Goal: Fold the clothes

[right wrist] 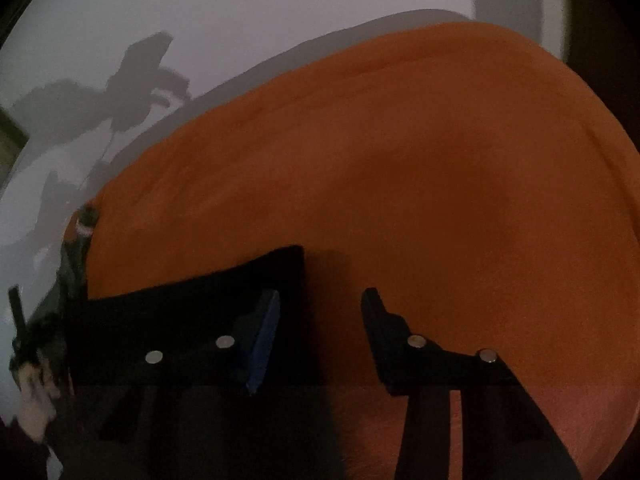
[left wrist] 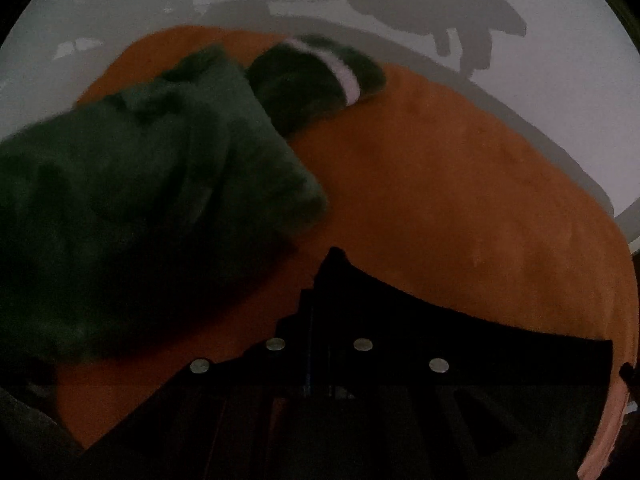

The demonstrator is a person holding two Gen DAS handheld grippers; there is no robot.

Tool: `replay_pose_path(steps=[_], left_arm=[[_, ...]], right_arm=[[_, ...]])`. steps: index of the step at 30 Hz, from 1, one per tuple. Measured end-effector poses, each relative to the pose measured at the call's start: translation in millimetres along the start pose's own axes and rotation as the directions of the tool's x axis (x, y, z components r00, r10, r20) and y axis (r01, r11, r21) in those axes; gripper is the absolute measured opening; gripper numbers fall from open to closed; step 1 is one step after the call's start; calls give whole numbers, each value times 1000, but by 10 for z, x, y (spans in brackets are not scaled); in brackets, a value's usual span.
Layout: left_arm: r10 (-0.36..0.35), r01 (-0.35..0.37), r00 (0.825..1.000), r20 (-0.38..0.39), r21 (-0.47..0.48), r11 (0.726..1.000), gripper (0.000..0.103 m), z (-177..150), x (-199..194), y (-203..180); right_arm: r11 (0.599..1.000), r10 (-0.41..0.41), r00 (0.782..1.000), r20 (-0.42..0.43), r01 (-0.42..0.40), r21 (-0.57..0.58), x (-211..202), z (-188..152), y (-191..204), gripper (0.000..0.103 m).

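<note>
White surface [right wrist: 200,20], orange cloth [right wrist: 400,180] edge beyond gaping right tongs [right wrist: 320,304], bare cloth ahead.

The orange cloth [right wrist: 400,180] looks matt and soft; the dark green garment [left wrist: 152,200] at nine o'clock looks fuzzy; the counter [right wrist: 200,20] is smooth.

Both wrist fisheyes look steeply down, close over the broad orange cloth [left wrist: 460,208] on the white counter [left wrist: 580,80]; both share that cloth [right wrist: 400,168] and the counter [right wrist: 200,20].
</note>
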State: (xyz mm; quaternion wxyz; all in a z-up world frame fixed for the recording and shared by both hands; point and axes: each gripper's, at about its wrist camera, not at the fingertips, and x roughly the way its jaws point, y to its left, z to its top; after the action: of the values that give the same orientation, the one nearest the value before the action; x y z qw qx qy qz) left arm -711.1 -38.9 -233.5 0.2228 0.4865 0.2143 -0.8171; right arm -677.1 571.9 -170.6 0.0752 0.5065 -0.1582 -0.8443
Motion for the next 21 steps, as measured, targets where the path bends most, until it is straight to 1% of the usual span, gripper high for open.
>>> replay_pose_path(steps=[1, 2, 3, 4, 5, 7, 8, 9, 10, 11, 12, 15, 16, 18, 21], left_arm=[[-10, 10, 999, -32, -4, 1000, 7, -8, 65, -21], [-12, 12, 999, -51, -3, 1000, 14, -12, 99, -36], [-18, 18, 997, -69, 3, 1000, 29, -32, 142, -59], [-19, 21, 997, -74, 18, 1000, 36, -51, 171, -91], [-8, 11, 998, -70, 40, 999, 43, -77, 190, -132], [4, 2, 998, -65, 77, 997, 43, -115, 232, -199], [5, 1, 998, -65, 89, 996, 42, -126, 255, -222], [8, -1, 998, -63, 98, 995, 37, -136, 274, -241], [10, -4, 998, -56, 98, 995, 35, -137, 276, -245], [7, -2, 999, -50, 91, 996, 30, -129, 268, -238], [4, 0, 999, -44, 85, 996, 22, -120, 260, -231], [-2, 3, 1000, -11, 63, 998, 8, -71, 207, -193], [-2, 2, 1000, -6, 61, 998, 7, -51, 197, -184], [-4, 4, 1000, 4, 71, 997, 4, -11, 186, -182], [46, -47, 999, 15, 124, 991, 4, -15, 239, -242]], right_arm=[[1000, 8, 1000, -12, -8, -27, 10, 1, 41, 42], [998, 22, 1000, -17, -23, -54, 9, 3, 84, 45], [996, 24, 1000, -17, -25, -88, 9, -4, 147, 47], [992, 14, 1000, -13, -16, -126, 14, -16, 223, 47], [985, -18, 1000, -18, 15, -171, 72, -26, 309, 47], [957, -130, 991, -39, 116, -265, 262, -47, 471, 47], [941, -190, 981, -49, 168, -295, 342, -49, 505, 37], [923, -243, 968, -56, 213, -320, 420, -44, 528, 17], [913, -284, 957, -55, 252, -321, 449, -16, 506, 5], [916, -295, 954, -49, 268, -298, 470, 41, 492, 2], [925, -289, 957, -37, 269, -268, 470, 100, 480, 2], [940, -266, 962, 55, 272, -207, 282, 236, 386, 2], [942, -266, 962, 62, 273, -197, 281, 270, 354, 2], [941, -278, 960, 26, 278, -194, 404, 307, 304, 2], [936, -298, 954, -23, 288, -203, 548, 319, 237, 2]])
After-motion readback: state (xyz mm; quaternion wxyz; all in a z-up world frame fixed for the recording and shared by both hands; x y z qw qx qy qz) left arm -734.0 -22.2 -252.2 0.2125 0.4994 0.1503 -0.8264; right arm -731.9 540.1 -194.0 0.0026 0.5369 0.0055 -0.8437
